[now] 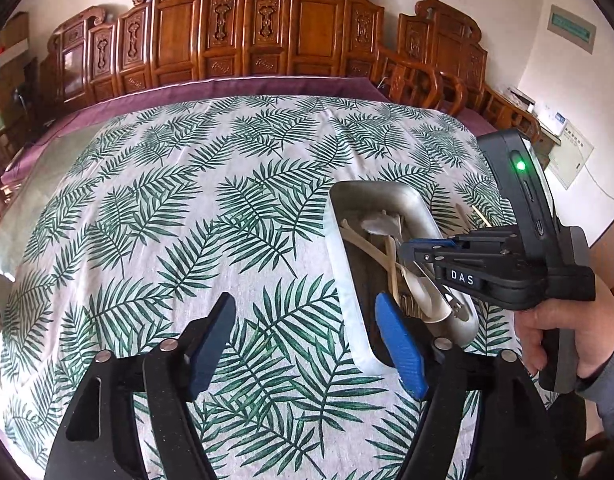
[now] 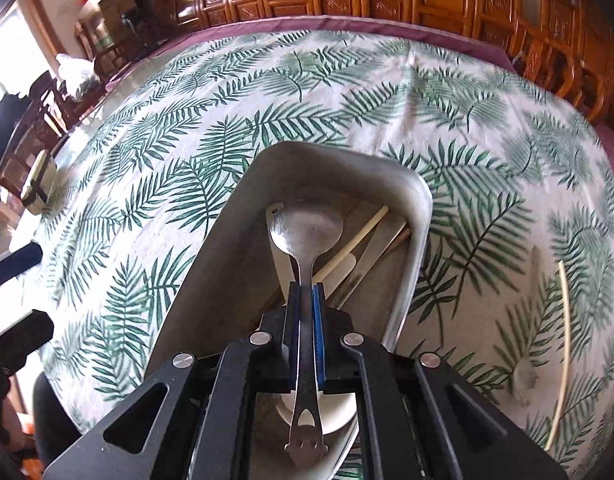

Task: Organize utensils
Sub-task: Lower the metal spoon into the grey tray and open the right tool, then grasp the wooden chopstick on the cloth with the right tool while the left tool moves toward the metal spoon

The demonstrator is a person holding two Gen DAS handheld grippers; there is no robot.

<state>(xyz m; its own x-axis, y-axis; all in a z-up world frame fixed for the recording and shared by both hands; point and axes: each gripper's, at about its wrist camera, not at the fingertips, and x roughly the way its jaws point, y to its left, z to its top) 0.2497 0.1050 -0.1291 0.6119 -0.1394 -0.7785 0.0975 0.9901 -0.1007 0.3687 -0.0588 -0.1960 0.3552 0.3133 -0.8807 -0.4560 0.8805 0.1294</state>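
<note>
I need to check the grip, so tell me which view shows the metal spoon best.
The right wrist view. There the shiny metal spoon lies lengthwise in mid-frame, its handle pinched by the right gripper over the grey metal tray. The left wrist view shows only its bowl beyond that gripper.

So there's a rectangular grey metal tray (image 2: 403, 264) near the worktop's right edge, with a stainless steel spoon (image 2: 307, 232) over it, bowl pointing away, plus cream chopsticks (image 2: 353, 244) inside. One more cream chopstick (image 2: 563, 356) lies loose on the cloth right of it.
</note>
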